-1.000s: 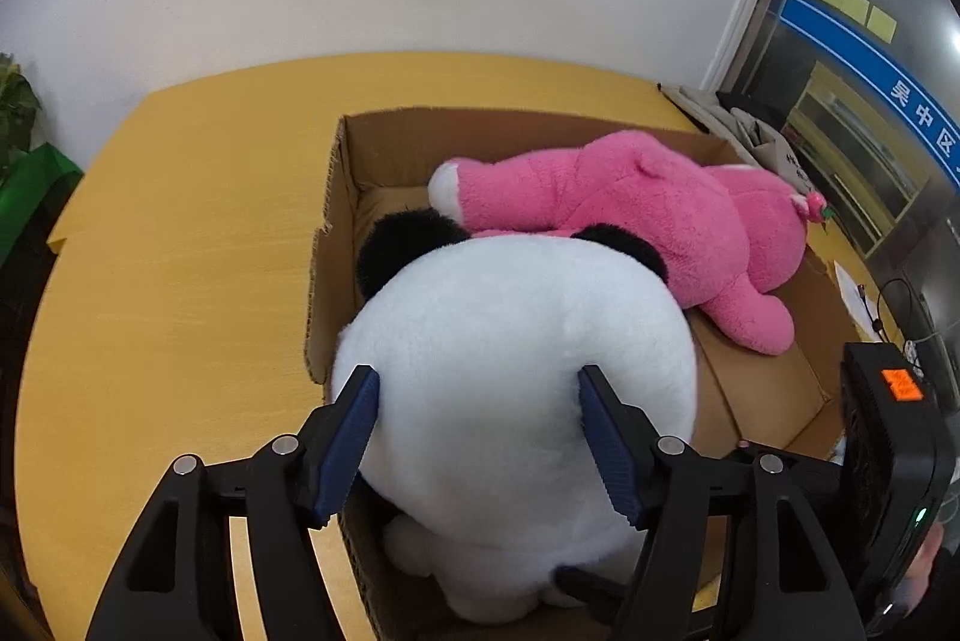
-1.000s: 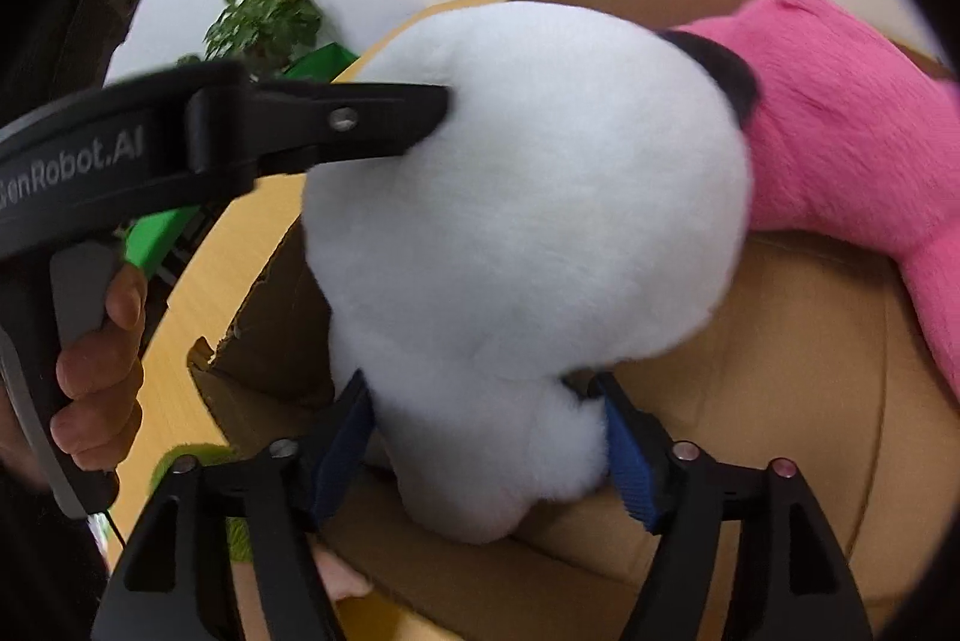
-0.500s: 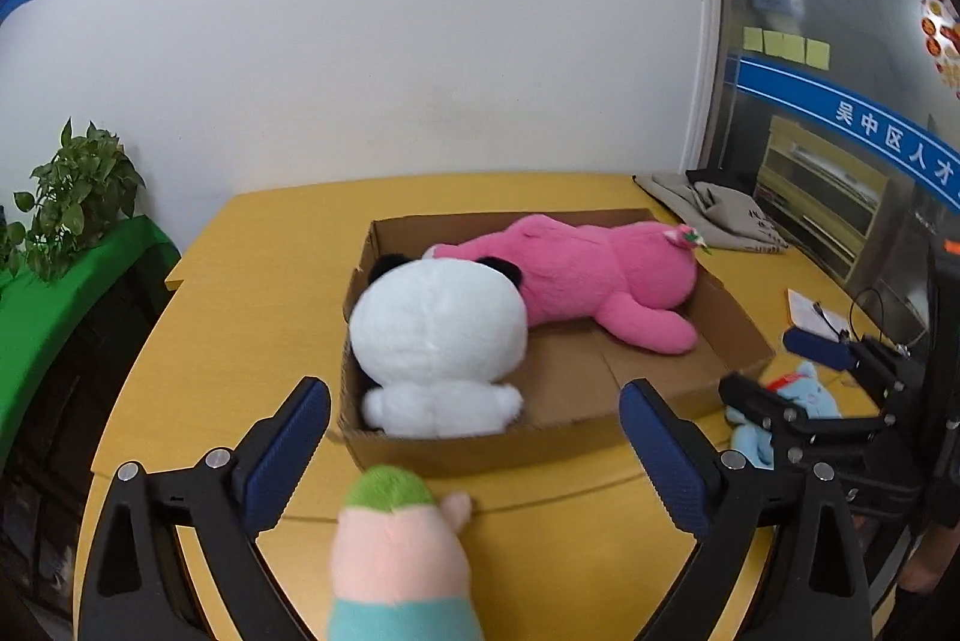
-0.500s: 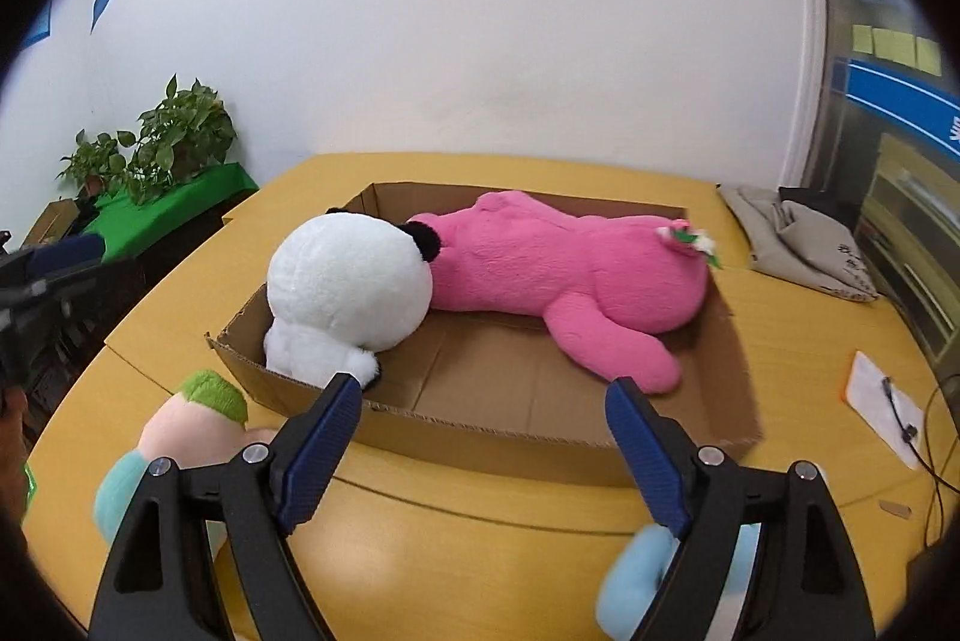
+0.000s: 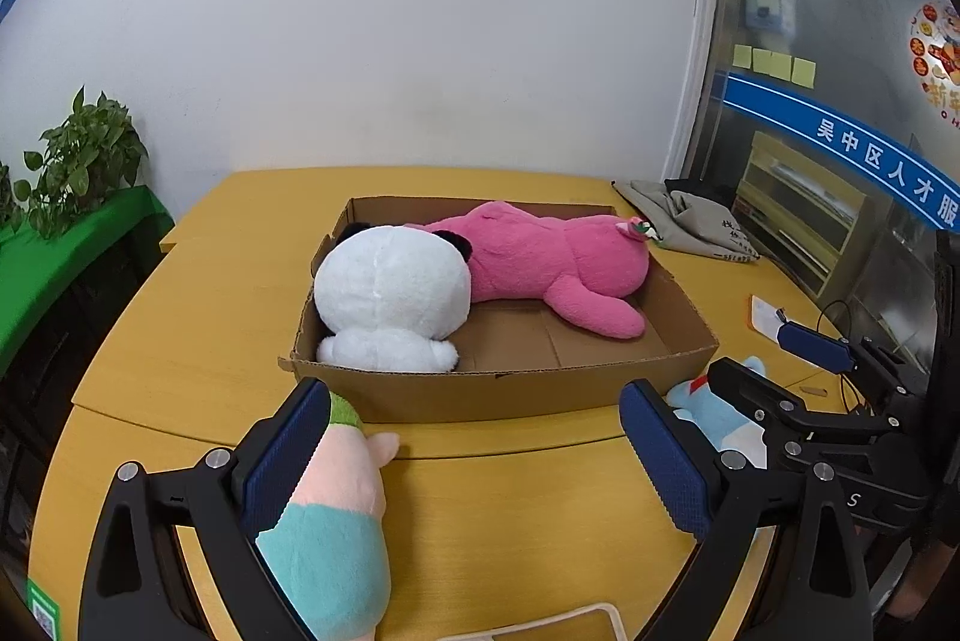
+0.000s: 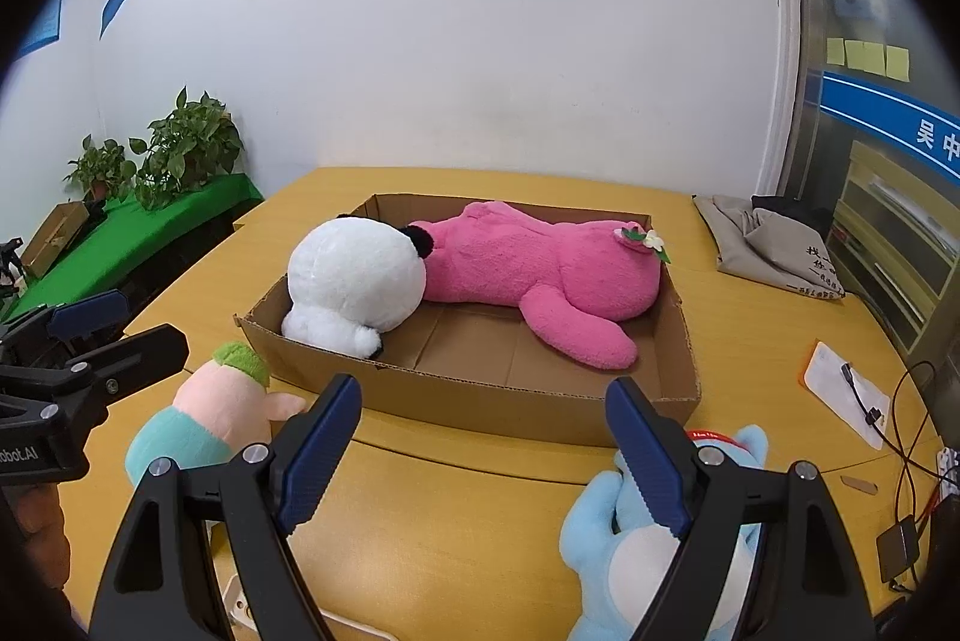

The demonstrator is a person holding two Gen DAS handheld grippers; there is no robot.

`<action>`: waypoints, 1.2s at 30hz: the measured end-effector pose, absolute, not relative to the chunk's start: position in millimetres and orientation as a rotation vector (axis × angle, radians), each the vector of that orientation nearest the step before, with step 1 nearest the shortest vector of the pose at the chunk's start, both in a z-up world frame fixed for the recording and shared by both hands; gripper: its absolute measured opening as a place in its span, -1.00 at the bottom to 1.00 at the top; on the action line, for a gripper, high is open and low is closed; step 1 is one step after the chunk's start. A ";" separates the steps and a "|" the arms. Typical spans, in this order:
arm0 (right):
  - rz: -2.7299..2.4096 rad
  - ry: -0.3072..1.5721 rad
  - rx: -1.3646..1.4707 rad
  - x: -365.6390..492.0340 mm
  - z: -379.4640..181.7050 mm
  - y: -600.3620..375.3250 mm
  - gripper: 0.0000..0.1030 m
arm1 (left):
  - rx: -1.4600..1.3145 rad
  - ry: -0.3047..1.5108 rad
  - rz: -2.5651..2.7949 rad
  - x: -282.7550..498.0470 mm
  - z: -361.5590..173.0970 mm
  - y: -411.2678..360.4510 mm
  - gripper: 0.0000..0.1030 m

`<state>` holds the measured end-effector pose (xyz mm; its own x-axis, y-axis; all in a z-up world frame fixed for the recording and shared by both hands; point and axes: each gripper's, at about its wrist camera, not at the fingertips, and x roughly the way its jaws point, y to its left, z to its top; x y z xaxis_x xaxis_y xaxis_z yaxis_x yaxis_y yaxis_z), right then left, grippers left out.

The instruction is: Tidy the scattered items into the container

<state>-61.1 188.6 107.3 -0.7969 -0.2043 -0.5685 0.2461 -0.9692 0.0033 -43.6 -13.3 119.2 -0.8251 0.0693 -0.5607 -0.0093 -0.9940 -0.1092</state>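
Now I am holding my left gripper [image 5: 474, 449] and right gripper [image 6: 483, 452] wide open and empty. Aiming left at the pink-and-teal plush [image 5: 336, 515] on the table, I should close around its middle, then lift over the cardboard box [image 5: 510, 392] wall.

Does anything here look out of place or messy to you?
Two soft toys lie outside the cardboard box: a pink-and-teal plush on the table by its front left corner, and a light blue plush at its front right. The box's near rim looks torn at the left corner. Both grippers hang open and empty.
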 end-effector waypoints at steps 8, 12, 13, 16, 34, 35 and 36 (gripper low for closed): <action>-2.765 0.105 0.877 -55.4 105.0 187.5 0.62 | -0.905 -0.160 2.937 -36.8 120.5 -6.9 0.92; -2.762 0.103 0.882 -54.7 102.6 185.2 0.62 | -0.911 -0.149 2.934 -37.3 118.2 -4.6 0.92; -2.764 0.102 0.885 -55.1 102.0 185.0 0.62 | -0.912 -0.150 2.928 -37.5 118.1 -4.5 0.92; -2.765 0.093 0.897 -57.7 100.6 185.0 0.62 | -0.907 -0.123 2.929 -36.6 117.5 -4.7 0.92; -2.754 0.103 0.905 -61.5 96.1 179.8 0.62 | -0.907 -0.147 2.915 -38.1 112.9 -8.3 0.92; -2.754 0.100 0.903 -61.8 96.2 180.9 0.62 | -0.910 -0.148 2.914 -38.3 112.6 -7.7 0.92; -2.755 0.097 0.902 -61.7 95.9 181.7 0.62 | -0.912 -0.149 2.910 -38.6 112.4 -7.3 0.92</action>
<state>-61.7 181.7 95.9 -0.7805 -0.2063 -0.5902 0.2471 -0.9689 0.0119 -38.6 -7.3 112.4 -0.8180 0.1127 -0.5641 -0.0547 -0.9914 -0.1189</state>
